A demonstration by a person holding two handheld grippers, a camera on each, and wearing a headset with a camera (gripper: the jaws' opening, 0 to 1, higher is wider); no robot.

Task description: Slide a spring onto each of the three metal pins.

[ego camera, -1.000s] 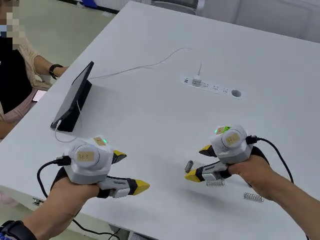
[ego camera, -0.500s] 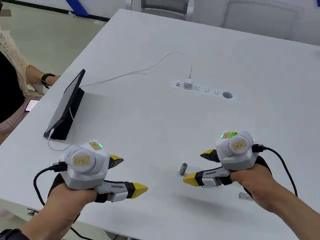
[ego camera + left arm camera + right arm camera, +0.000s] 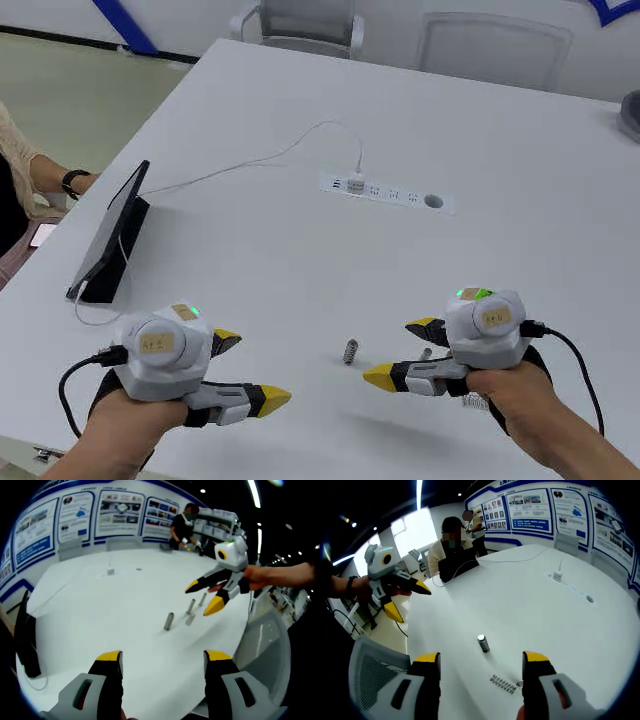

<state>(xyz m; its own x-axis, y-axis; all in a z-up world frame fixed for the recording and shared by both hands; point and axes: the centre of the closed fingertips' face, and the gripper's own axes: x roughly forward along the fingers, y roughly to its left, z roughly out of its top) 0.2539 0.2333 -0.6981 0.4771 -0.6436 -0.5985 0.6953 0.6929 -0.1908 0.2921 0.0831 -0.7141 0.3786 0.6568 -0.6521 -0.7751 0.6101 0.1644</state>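
Springs [image 3: 503,683] come first: the one I can clearly make out lies flat on the white table [image 3: 300,250], low in the right gripper view and near the right-hand jaw, so it is on no pin. An upright pin [image 3: 350,351] stands low and just right of centre in the head view, in the open gap between my two grippers. Its surface looks ridged, and I cannot tell whether that is a spring already slid on or just its own finish. A second pin [image 3: 426,353] shows just beside my right gripper [image 3: 400,351], partly hidden by it. The left gripper view shows a few more small metal pieces around the upright pin at centre frame, too small to sort into pins and springs.

My right gripper is spread wide and holds nothing. My left gripper [image 3: 250,368], at lower left in the head view, is likewise wide and empty, well apart from the parts. I judge the job barely begun — at least one spring has yet to be picked up, and I can confirm no pin as finished.
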